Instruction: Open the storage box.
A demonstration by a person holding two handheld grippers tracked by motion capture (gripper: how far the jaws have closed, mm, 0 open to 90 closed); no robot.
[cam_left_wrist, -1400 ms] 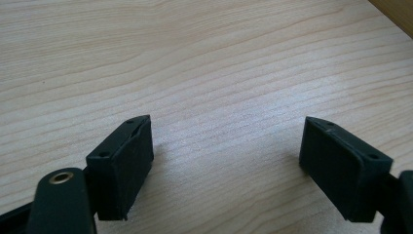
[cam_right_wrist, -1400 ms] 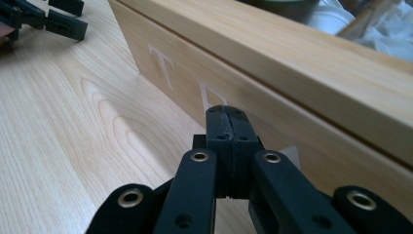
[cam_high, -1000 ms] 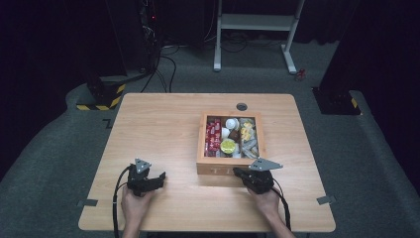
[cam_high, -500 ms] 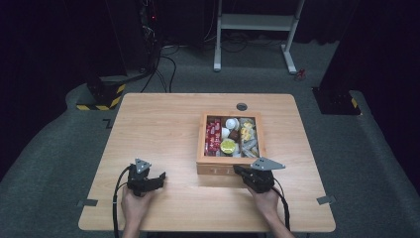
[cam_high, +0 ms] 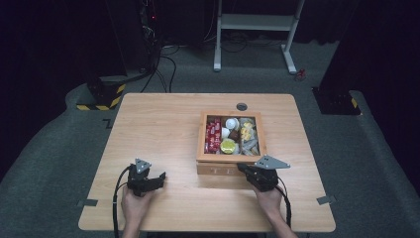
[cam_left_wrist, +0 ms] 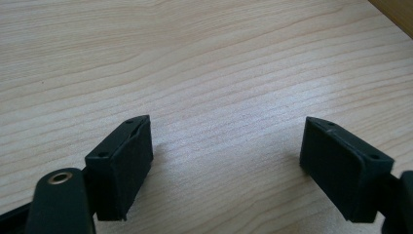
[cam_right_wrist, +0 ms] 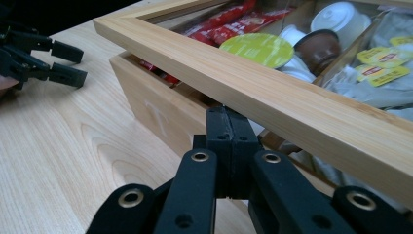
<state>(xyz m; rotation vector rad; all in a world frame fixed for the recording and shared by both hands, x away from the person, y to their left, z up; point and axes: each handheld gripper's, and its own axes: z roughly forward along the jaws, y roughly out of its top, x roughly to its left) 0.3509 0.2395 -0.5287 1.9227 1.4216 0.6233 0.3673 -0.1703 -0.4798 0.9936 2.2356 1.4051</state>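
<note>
Right claw [cam_right_wrist: 229, 122] closed under lid [cam_right_wrist: 272, 92], left claw [cam_left_wrist: 224, 165] wide

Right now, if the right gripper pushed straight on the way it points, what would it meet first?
The right gripper, jaws shut, already sits under the raised lid of the wooden box; straight on it would likely meet the packets inside, though depth is unclear.

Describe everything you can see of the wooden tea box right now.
The wooden tea box is a light, bamboo-looking box standing near the table's right front area. Its lid, a wooden frame around a clear pane, is lifted slightly at the front edge, leaving a gap above the base. Through the pane show red sachets, white pods, a yellow-green disc and yellow-labelled packets. Pale letters mark the front wall. The right gripper, jaws shut, has its tips under the lid's front edge.
</note>
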